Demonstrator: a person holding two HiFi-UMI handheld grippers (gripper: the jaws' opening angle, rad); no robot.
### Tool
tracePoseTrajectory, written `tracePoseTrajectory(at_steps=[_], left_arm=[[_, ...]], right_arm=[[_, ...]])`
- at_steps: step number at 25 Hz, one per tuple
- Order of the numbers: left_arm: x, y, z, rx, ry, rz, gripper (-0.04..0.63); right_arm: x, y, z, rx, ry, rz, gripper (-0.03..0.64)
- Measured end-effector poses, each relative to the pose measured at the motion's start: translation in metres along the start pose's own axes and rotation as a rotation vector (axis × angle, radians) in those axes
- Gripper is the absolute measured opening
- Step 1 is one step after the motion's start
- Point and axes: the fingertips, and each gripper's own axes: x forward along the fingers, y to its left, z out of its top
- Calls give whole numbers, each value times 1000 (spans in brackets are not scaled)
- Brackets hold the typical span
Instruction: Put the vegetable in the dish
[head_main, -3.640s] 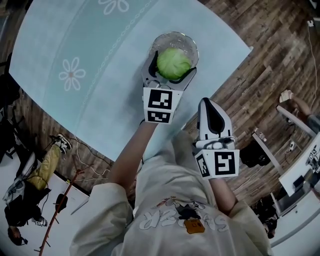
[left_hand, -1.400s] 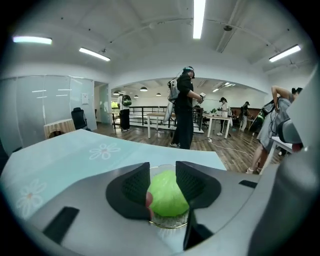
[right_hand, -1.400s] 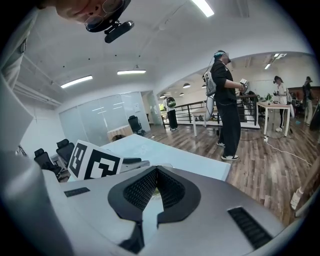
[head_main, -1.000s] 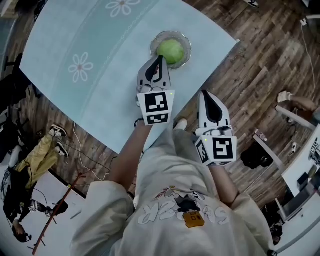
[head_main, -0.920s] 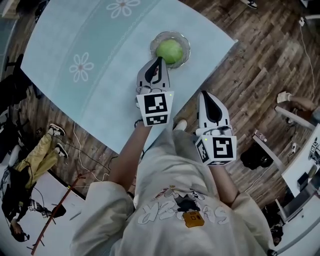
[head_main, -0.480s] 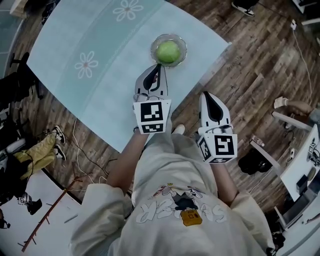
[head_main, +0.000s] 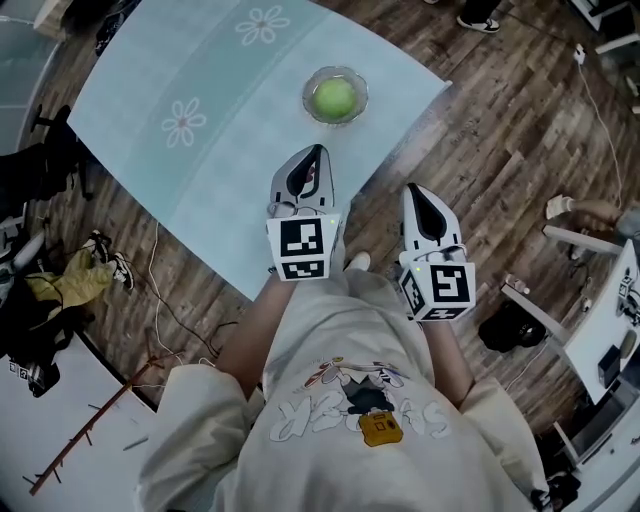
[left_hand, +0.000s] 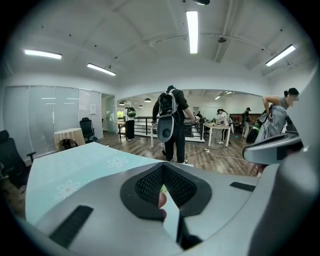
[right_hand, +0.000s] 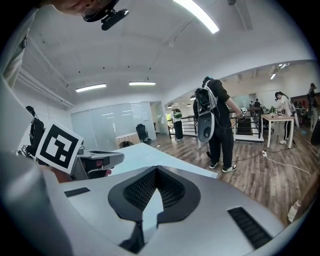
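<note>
Your left hand-held gripper (head_main: 318, 150) and right hand-held gripper (head_main: 414, 190) both have jaws together, empty; the vegetable (head_main: 334, 97) sits in the dish (head_main: 312, 80) near the surface (head_main: 200, 150) corner.

The vegetable (head_main: 334, 98) lies in the dish (head_main: 311, 84) at a corner of the table (head_main: 200, 120); left gripper (head_main: 318, 151) and right gripper (head_main: 415, 190) side by side, nearer the person (head_main: 350, 400)

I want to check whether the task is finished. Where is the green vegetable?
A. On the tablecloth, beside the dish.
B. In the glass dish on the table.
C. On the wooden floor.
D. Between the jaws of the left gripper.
B: the head view shows the vegetable lying inside the dish on the table, while the left gripper and the right gripper are shut, empty and apart from it.
</note>
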Motion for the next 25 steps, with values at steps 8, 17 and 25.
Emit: tracePoseTrajectory(at_steps=[8,17,25], left_arm=[[-54,-23,6,-18,-18,-15,8],[-124,-43,-1,-49,-29,4,8],[-173,-59,-4,-109,-41,1,8]], right_arm=[[-38,15,7,3,-31,10,21],[-89,35,7,21,-47,17,21],[-125,47,-1,7,-51,9,21]])
